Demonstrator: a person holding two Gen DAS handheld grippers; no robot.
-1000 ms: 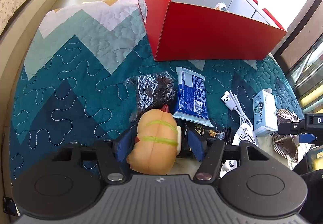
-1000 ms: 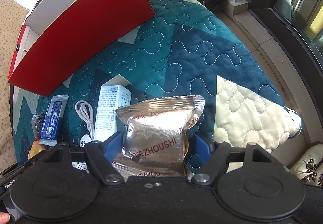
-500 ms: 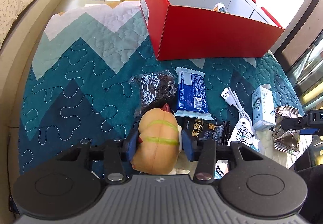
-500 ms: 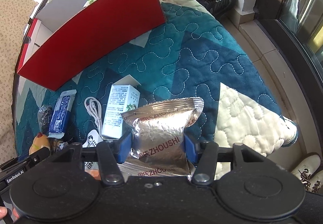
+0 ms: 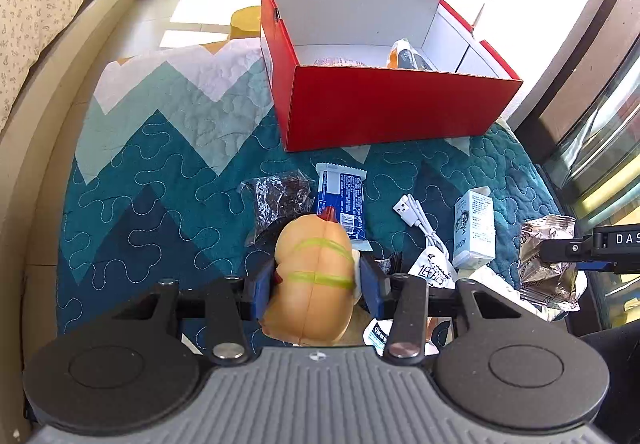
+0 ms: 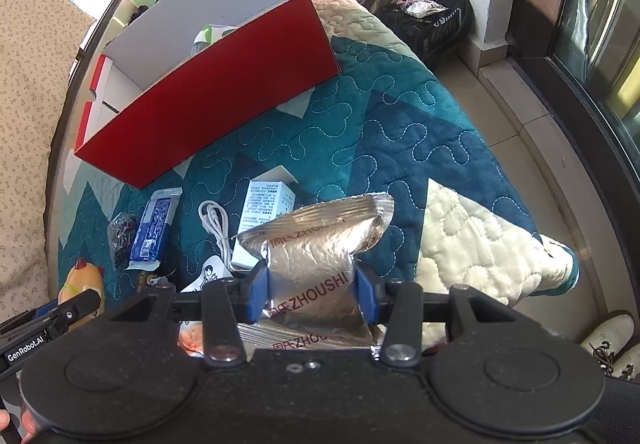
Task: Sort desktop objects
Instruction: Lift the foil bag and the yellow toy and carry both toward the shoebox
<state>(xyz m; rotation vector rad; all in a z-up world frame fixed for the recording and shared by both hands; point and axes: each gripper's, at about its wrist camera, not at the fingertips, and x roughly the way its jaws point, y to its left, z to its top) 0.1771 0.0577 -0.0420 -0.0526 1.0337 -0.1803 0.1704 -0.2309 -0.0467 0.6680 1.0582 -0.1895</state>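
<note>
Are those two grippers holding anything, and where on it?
Left gripper squeezes a hot dog toy across its middle; right gripper pinches a silver snack packet near its lower half.

One red box point(image 5: 396, 104) — two tongs point(image 5: 316, 284)

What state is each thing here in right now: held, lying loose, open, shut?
Left gripper: shut on the hot dog toy.
Hot dog toy: held, lifted.
Right gripper: shut on the foil packet.
Foil packet: held, crumpled.
Red box: open, a few items inside.
Blue wrapper: lying flat, sealed.
White cable: loose on the quilt.
White carton: lying down.
</note>
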